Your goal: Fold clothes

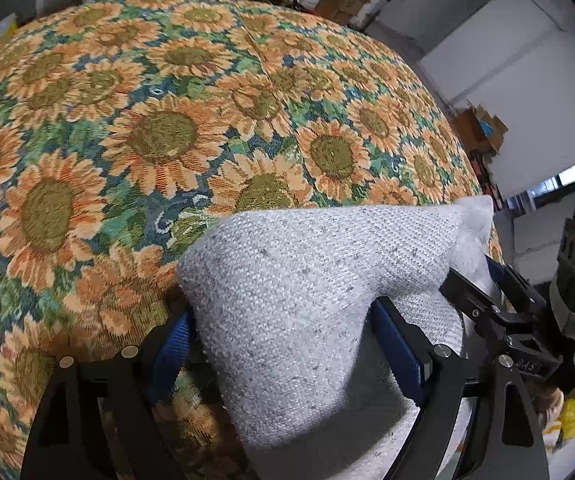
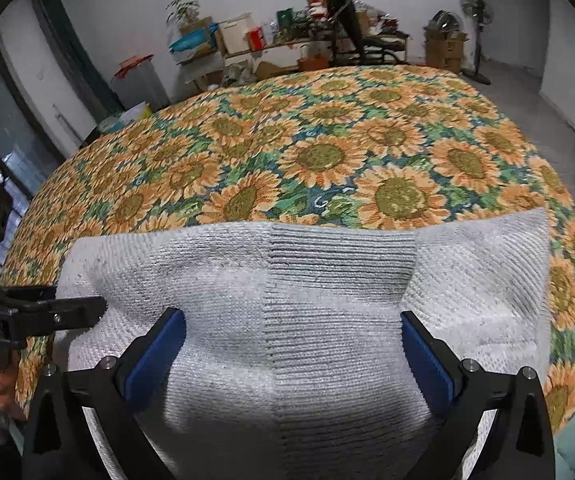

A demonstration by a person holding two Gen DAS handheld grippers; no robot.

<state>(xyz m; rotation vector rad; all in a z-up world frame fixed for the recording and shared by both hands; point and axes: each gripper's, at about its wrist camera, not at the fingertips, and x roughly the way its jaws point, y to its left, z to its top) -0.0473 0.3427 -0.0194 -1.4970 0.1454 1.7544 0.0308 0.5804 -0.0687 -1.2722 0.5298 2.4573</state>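
Note:
A light grey knit garment (image 1: 299,280) is bunched up above the sunflower-print bedspread (image 1: 159,132). My left gripper (image 1: 287,344) is shut on a thick wad of it, so the blue pads (image 1: 171,344) stay well apart. One corner of the cloth stands up at the right. In the right wrist view the same garment (image 2: 327,280) shows a ribbed band down its middle. My right gripper (image 2: 293,340) is shut on it too, with the knit bulging out past both pads (image 2: 423,344). The two grippers hold the cloth side by side, close together.
The bedspread (image 2: 327,152) stretches far ahead of both grippers. Behind it stand a cluttered table (image 2: 287,40), cardboard boxes (image 2: 445,48) and a floor fan (image 2: 473,8). The bed's right edge drops to bare floor (image 2: 527,92).

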